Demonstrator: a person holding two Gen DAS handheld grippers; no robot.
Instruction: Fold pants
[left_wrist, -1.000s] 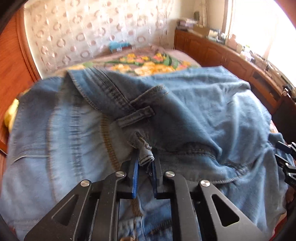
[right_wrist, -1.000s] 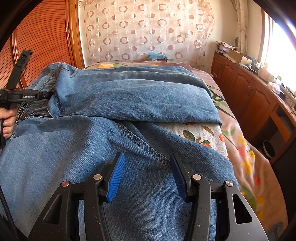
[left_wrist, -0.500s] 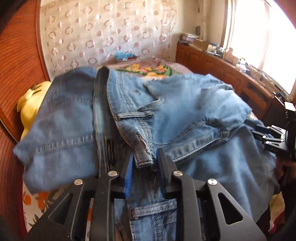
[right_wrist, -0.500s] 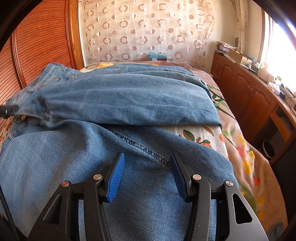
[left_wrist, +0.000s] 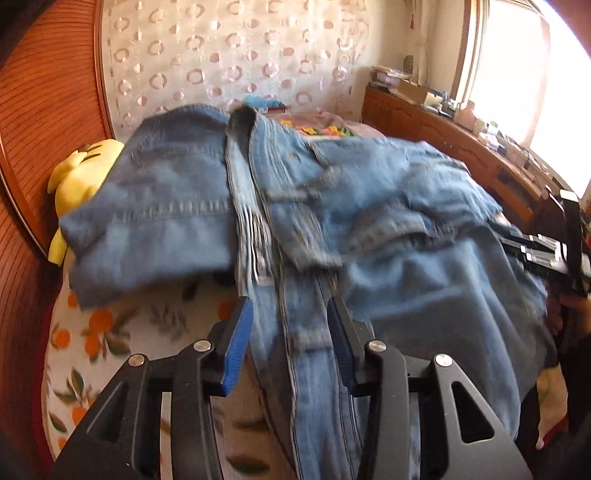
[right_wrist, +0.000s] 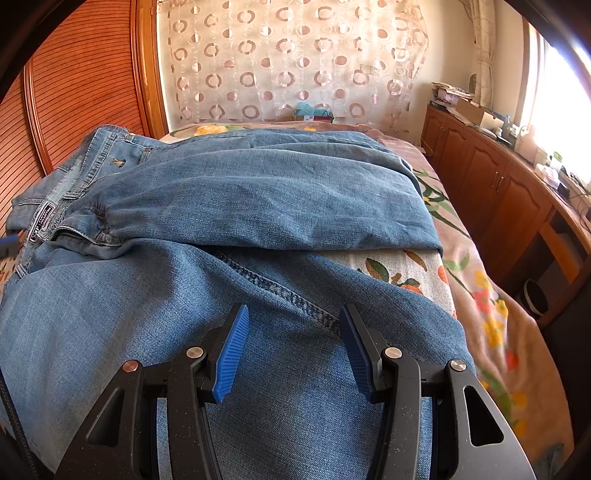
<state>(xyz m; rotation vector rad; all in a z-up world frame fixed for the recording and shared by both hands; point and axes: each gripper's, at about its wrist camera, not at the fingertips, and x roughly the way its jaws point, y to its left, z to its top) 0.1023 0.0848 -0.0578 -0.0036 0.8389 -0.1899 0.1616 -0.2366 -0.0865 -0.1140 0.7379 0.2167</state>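
Since a second ago we have carried the waistband end of the jeans (left_wrist: 295, 206) across toward the left edge of the bed (left_wrist: 140, 325), and the belt loop that sat pinched in our left gripper (left_wrist: 290, 343) is now free: its jaws are opening, the blue pads stand apart, and denim runs between them without being pressed. Our right gripper (right_wrist: 291, 350) has not shifted; its jaws stand spread over the near trouser leg and pinch nothing, though we cannot tell whether they rest on the cloth.

The jeans lie across the bed, one leg along the far side, the other toward the near edge, the waistband heaped by the yellow plush toy (left_wrist: 74, 177) at the left edge.

We judge the risks this way. The released waist is bunched and blurred in the left view, so it may settle crooked and leave the legs misaligned. The heavy waistband sits close to the left edge and could slide off. With neither gripper holding, any drag of the pads could pull the fold apart.
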